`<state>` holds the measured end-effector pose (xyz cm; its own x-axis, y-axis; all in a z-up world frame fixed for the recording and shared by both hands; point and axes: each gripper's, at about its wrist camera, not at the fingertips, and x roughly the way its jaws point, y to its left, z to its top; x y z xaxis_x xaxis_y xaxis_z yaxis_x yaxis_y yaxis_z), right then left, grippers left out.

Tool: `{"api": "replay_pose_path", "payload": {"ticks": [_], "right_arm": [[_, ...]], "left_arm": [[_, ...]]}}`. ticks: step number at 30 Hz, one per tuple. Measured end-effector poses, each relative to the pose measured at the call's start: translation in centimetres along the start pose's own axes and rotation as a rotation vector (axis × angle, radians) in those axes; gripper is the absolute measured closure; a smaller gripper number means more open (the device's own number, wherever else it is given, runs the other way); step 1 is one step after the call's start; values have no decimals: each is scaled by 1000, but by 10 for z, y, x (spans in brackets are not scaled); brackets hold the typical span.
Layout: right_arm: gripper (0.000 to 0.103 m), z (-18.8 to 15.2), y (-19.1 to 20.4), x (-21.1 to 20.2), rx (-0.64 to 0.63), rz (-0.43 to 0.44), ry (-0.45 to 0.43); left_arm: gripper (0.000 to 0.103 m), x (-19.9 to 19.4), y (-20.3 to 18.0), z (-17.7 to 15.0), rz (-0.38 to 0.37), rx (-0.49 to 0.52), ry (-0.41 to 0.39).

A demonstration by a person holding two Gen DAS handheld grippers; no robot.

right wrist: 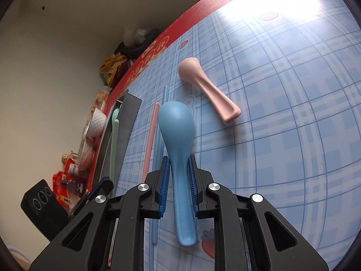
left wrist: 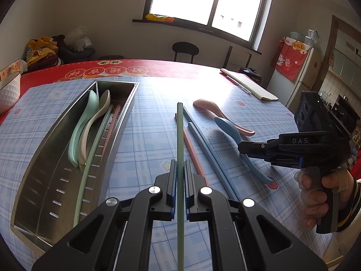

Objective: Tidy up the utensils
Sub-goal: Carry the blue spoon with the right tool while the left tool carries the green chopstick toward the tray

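Your left gripper (left wrist: 180,174) has its jaws closed narrowly on a green chopstick (left wrist: 179,135), which runs straight out toward twelve o'clock between the blue pads and back under the camera. At about ten o'clock from it lies the steel utensil tray (left wrist: 45,174), already holding a mint spoon (left wrist: 82,131), a beige spoon (left wrist: 96,117), a second green chopstick (left wrist: 90,167) and a pink chopstick (left wrist: 112,124). Loose on the plaid tablecloth (left wrist: 146,113), just at one o'clock, are another pink chopstick (left wrist: 191,149) and a pair of blue chopsticks (left wrist: 207,144) (they lie side by side, touching or nearly so). Farther out at two o'clock is a pink spoon (left wrist: 216,110).

Your right gripper (right wrist: 178,174) sits at three o'clock in the left view, its jaws set on either side of the blue spoon (right wrist: 177,131) at the neck; the pads look close against the handle, though whether they actually grip it I cannot tell. The spoon's bowl points to twelve o'clock.
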<state>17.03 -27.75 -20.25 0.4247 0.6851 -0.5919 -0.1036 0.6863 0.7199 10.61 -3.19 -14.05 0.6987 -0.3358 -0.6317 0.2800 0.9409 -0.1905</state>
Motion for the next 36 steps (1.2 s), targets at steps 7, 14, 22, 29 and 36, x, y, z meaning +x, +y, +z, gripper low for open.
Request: {"api": "replay_pose_path", "payload": {"ticks": [7, 14, 22, 29, 36], "right_arm": [[86, -6, 26, -4, -79, -3, -89], [86, -2, 46, 6, -53, 105, -172], [86, -1, 51, 18, -64, 143, -180], [86, -6, 50, 14, -84, 186, -190], [86, -10, 57, 14, -123, 191, -190]], "left_arm": [[97, -2, 0, -1, 0, 3, -12], [97, -5, 5, 1, 5, -27, -6], [97, -14, 5, 7, -35, -53, 13], [97, -19, 5, 14, -46, -63, 29], [97, -31, 8, 26, -52, -75, 21]]}}
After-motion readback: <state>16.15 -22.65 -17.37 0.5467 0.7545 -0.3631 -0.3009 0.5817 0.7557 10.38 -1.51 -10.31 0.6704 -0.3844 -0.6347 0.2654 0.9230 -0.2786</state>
